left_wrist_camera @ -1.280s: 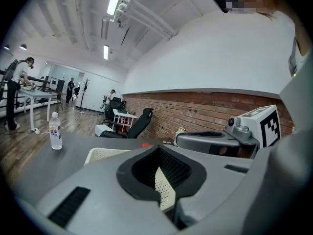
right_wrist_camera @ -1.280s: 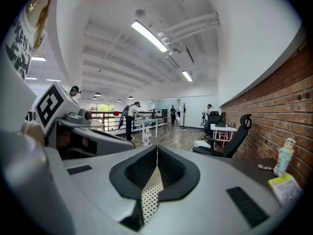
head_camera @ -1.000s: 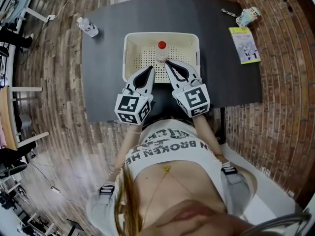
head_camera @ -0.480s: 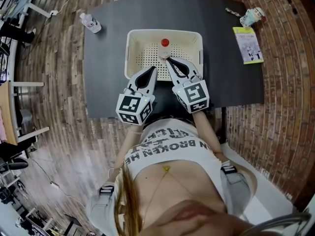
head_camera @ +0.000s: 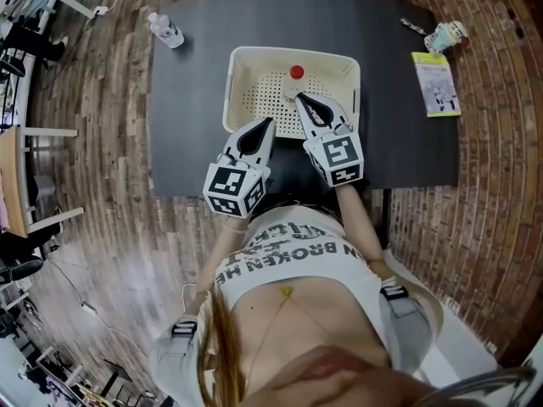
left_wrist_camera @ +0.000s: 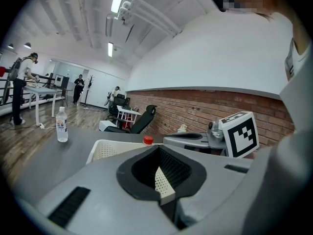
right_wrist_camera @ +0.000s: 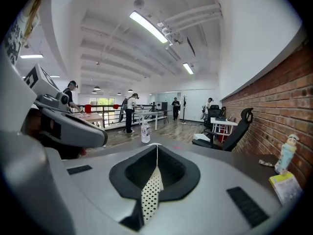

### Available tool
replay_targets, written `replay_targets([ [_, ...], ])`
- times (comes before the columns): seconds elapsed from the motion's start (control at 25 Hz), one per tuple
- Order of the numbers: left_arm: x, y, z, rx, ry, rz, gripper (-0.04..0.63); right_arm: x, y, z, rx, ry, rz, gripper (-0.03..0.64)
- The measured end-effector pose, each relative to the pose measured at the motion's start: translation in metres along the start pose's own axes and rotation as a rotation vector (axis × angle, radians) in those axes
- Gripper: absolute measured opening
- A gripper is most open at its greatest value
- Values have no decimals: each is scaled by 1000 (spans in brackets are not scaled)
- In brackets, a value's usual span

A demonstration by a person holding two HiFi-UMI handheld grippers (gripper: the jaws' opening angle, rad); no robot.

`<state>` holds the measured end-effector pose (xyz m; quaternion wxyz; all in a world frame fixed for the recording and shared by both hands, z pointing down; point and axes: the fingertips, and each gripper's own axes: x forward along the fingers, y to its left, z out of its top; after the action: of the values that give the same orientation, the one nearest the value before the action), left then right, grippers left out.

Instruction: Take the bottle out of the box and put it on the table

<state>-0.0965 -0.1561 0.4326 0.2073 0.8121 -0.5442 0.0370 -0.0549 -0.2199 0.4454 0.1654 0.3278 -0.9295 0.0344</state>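
A: Bottle point(head_camera: 295, 75), where?
B: Stands upright in box point(head_camera: 240, 100), near its far wall, mid-table point(head_camera: 191, 117).
A: And left to right?
B: Spare bottle point(head_camera: 165, 29) at far-left corner. Left gripper point(head_camera: 267, 124) pressed together at box's near rim. Right gripper point(head_camera: 299, 98) pressed together, empty, tips just beside bottle. Booklet point(head_camera: 438, 83) at right edge.

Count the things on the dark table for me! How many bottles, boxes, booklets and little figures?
Bottles: 2 (red-capped bottle in the box, clear bottle standing outside it)
Box: 1
Booklet: 1
Figurine: 1
Total: 5
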Motion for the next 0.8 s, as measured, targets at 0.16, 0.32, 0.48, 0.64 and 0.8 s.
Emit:
replay_targets([
  [0.16, -6, 8, -4, -11, 6, 17, 5, 9, -8, -5, -3, 23, -20, 11],
  [0.32, -11, 15, -8, -21, 12, 41, 5, 18, -15, -13, -6, 45, -36, 11],
  [0.48, -18, 20, -13, -36, 13, 68, 5, 24, -20, -18, -5, 59, -36, 11],
  [0.64, -24, 26, -14, -45, 12, 89, 5, 29, -22, -19, -8, 63, -40, 11],
  [0.8, -30, 32, -16, -53, 18, 107, 5, 33, -29, -14, 20, 29, -73, 12],
])
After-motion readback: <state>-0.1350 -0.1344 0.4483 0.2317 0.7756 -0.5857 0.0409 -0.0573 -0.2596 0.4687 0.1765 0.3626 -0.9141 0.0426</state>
